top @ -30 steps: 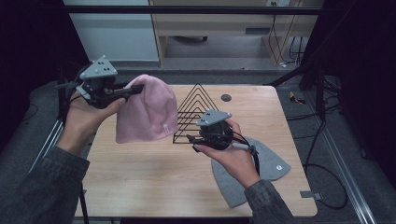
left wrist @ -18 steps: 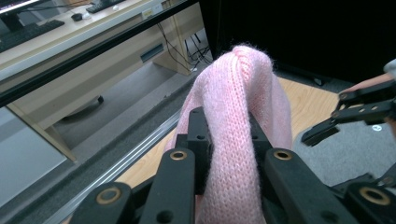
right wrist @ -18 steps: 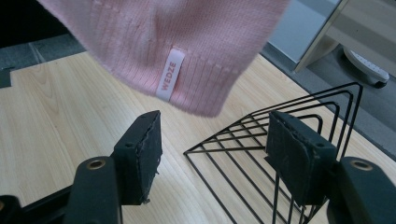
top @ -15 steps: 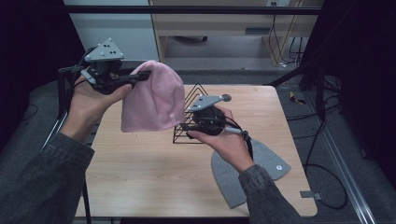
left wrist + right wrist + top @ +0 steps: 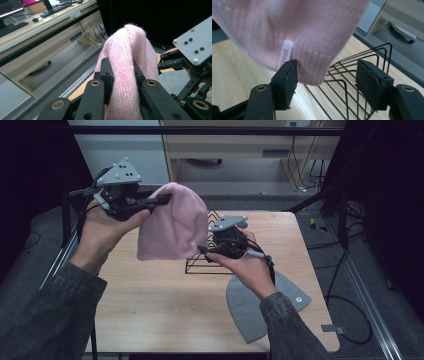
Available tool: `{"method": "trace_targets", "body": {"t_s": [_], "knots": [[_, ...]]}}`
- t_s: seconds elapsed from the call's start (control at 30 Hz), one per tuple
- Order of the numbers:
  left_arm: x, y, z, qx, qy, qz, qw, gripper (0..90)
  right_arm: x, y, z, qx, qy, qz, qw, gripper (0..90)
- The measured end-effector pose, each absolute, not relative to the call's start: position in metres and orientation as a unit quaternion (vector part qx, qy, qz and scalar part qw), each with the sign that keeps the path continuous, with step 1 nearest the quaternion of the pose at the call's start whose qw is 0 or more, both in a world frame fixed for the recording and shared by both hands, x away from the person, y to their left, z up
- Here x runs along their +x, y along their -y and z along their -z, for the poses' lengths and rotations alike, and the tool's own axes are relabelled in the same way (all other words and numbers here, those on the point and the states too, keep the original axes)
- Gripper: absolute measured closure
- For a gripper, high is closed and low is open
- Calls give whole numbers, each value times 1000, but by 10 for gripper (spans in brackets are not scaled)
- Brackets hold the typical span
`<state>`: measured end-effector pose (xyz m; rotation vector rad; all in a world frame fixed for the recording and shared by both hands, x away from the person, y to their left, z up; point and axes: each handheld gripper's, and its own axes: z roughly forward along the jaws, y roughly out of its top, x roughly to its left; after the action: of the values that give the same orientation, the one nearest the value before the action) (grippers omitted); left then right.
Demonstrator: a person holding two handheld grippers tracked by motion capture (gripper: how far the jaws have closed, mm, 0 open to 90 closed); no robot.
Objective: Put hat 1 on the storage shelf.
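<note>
1. Nearest me I count one grey hat (image 5: 265,302) lying flat on the counter (image 5: 150,300), at its near right corner, partly under my right forearm.
2. My right gripper (image 5: 205,251) sits over the one black wire rack (image 5: 210,265). Its jaws are released and have just been opening; the lower corner of the hat above hangs between the pads, just beside the left one, with the other pad well apart from it.
3. I have one pink hat (image 5: 172,230) raised clear of the counter, hanging beside and above the rack, its small label (image 5: 284,53) near the hem.
4. My left gripper (image 5: 162,199) has its jaws clenched on the pink hat's top edge, farthest up and to the left.
</note>
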<state>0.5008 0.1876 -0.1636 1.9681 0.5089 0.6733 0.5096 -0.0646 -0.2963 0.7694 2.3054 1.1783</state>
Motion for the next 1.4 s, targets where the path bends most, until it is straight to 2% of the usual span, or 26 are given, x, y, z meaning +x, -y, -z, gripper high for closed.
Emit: {"method": "trace_targets", "body": {"t_s": [0.1,0.2,0.27,0.3,0.37,0.47,0.73,0.93,1.4], "knots": [[502,-183,161,807,-204,-277,481,786,511,67,293,272,-830,-441,205,373],[506,-179,161,807,-205,-275,481,786,514,67,289,256,-832,-452,194,511],[511,-177,164,808,-206,-271,481,785,520,69,287,249,-833,-453,196,669],[513,-176,165,808,-208,-268,481,785,520,69,287,249,-833,-453,196,669],[520,-176,167,805,-211,-262,488,785,527,72,288,245,-831,-460,192,754],[531,-174,171,805,-213,-263,488,783,539,78,288,249,-830,-462,190,817],[571,-175,183,786,-232,-255,514,780,573,97,288,284,-811,-468,209,830],[585,-167,195,777,-226,-247,532,781,577,102,292,297,-808,-459,219,830],[616,-157,222,780,-240,-249,521,778,585,108,313,309,-813,-435,233,830]]}}
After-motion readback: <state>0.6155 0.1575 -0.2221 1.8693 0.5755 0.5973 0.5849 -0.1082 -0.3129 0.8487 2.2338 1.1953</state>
